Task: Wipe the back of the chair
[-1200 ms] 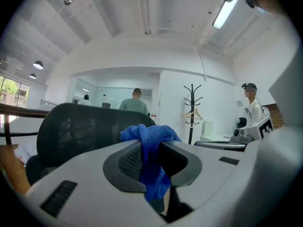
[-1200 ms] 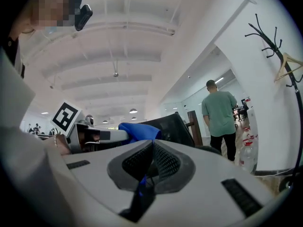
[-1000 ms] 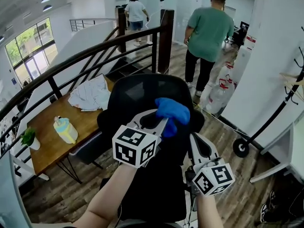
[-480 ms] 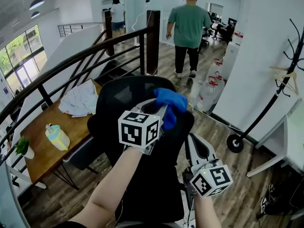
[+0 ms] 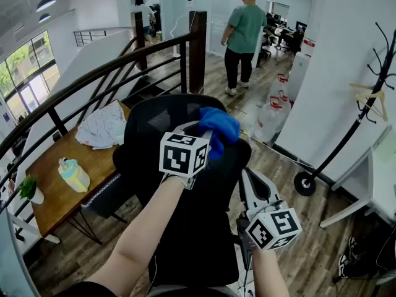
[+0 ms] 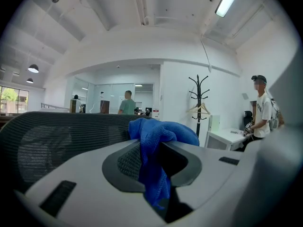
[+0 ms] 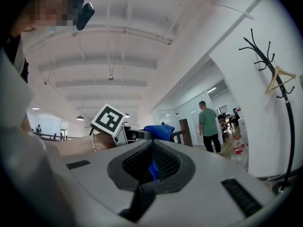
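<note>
Up top, your left gripper (image 5: 202,131) has its jaws clamped on the blue cloth (image 5: 218,127) and holds the wad against the upper edge of the black mesh chair back (image 5: 162,121). In the left gripper view the cloth bulges over the jaw tips and a tail hangs down between them, its lower end lost in the dark gap. Your right gripper (image 5: 247,179) sits lower, by the right edge of the chair back — you can't tell from the head view whether it touches the mesh. Its jaws are drawn together, with only a thin blue sliver in the seam, too small to identify. Your left forearm (image 5: 145,228) covers much of the backrest, and the lower part of the chair is cut off at the bottom of the head view. Left of the chair stands a wooden table (image 5: 93,159) with a crumpled white cloth (image 5: 102,125) on it — past the railing (image 5: 93,73) a person in a green shirt (image 5: 246,26) faces away
</note>
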`<state>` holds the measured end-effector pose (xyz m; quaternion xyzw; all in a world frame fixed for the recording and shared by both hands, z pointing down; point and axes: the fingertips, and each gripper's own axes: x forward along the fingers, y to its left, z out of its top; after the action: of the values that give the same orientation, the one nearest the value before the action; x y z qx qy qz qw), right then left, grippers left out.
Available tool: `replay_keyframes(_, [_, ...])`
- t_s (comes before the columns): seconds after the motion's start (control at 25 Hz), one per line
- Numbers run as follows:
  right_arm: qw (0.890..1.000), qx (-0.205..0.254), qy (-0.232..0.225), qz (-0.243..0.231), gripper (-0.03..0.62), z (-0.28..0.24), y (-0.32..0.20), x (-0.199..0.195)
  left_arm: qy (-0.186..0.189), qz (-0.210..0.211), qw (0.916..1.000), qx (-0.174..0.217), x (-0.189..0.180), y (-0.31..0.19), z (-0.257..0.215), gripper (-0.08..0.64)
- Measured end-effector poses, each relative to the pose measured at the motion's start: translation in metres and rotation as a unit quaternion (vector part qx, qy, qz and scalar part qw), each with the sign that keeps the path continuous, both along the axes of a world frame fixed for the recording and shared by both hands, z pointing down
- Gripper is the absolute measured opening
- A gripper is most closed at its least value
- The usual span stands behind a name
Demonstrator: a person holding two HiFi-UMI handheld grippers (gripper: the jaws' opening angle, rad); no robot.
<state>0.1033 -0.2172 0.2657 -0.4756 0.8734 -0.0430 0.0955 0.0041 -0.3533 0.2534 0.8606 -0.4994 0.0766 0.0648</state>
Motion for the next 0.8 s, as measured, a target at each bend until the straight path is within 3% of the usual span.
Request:
replay_keyframes(0.44, [1.0, -0.013, -0.007, -0.012, 0.028, 0.008, 0.0, -0.023, 0.004, -0.057, 0.9983, -0.003, -0.068, 0.006, 0.0, 0.084])
replay_keyframes(0.8, [0.998, -0.011, 0.004, -0.056, 0.028, 0.003, -0.005, -0.07, 0.02, -0.106, 0.9941, 0.002, -0.134, 0.019, -0.001, 0.084])
